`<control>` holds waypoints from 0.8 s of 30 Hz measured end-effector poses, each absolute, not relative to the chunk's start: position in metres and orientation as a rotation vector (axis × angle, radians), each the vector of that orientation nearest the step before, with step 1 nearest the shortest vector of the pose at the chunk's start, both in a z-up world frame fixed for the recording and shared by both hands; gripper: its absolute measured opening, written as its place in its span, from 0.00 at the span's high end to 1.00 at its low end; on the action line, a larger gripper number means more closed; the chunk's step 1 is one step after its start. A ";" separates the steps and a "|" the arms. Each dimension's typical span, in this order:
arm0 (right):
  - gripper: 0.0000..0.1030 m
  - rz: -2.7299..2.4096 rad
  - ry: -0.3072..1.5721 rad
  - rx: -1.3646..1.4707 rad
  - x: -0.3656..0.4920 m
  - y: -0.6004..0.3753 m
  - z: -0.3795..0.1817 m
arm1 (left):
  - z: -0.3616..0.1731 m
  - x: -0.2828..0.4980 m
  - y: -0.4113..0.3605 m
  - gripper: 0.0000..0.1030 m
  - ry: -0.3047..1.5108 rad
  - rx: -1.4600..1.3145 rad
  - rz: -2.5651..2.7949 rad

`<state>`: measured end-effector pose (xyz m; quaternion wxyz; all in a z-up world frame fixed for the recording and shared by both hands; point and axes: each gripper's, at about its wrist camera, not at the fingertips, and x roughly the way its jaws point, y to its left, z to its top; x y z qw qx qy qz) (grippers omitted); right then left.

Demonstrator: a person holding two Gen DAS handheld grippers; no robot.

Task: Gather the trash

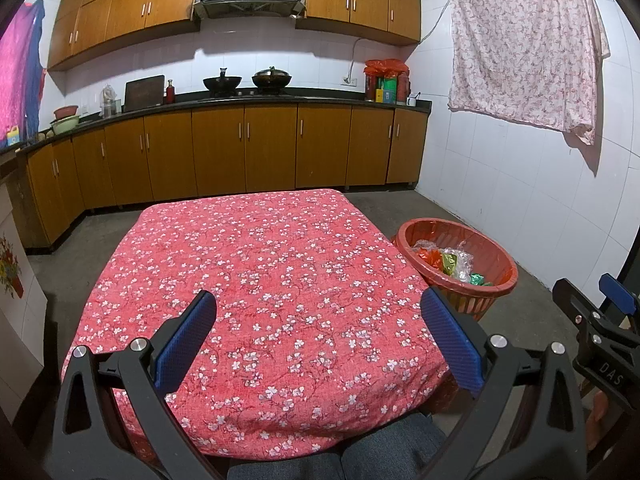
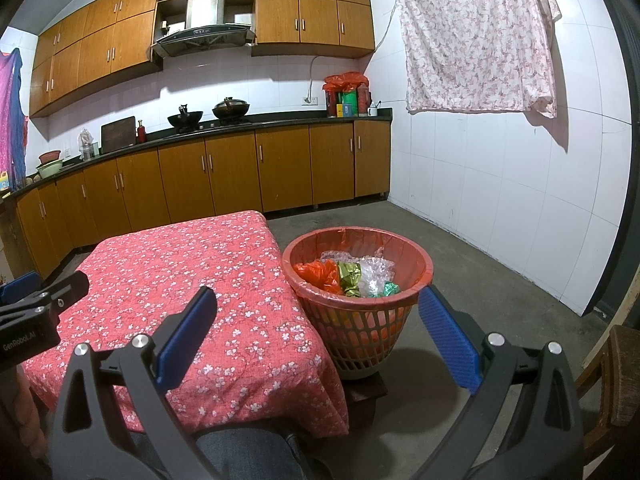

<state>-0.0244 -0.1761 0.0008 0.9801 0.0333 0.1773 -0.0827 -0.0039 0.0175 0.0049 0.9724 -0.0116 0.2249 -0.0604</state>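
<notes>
Both claws stand wide apart and grip nothing: left gripper [image 1: 318, 340] over the floral red tablecloth [image 1: 256, 280], right gripper [image 2: 318, 336] low in the frame before the orange lattice basket [image 2: 358, 280]. Inside the basket lie crumpled wrappers [image 2: 352, 276] and clear plastic.

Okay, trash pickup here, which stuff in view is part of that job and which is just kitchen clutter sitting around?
Part of the job:
- red basket
- wrappers and plastic already inside it
- table with the red floral cloth, nothing lying on it
- left gripper and right gripper, both open and empty

Just lying about:
- two woks on the stove
- hanging floral sheet
- stacked basins
</notes>
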 end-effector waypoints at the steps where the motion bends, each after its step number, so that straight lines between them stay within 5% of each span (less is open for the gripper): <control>1: 0.04 -0.167 0.357 0.067 -0.025 -0.176 0.000 | 0.005 -0.004 0.017 0.02 0.454 -0.023 -0.121; 24: 0.04 -0.167 0.359 0.068 -0.025 -0.177 0.001 | 0.004 -0.004 0.018 0.02 0.453 -0.020 -0.119</control>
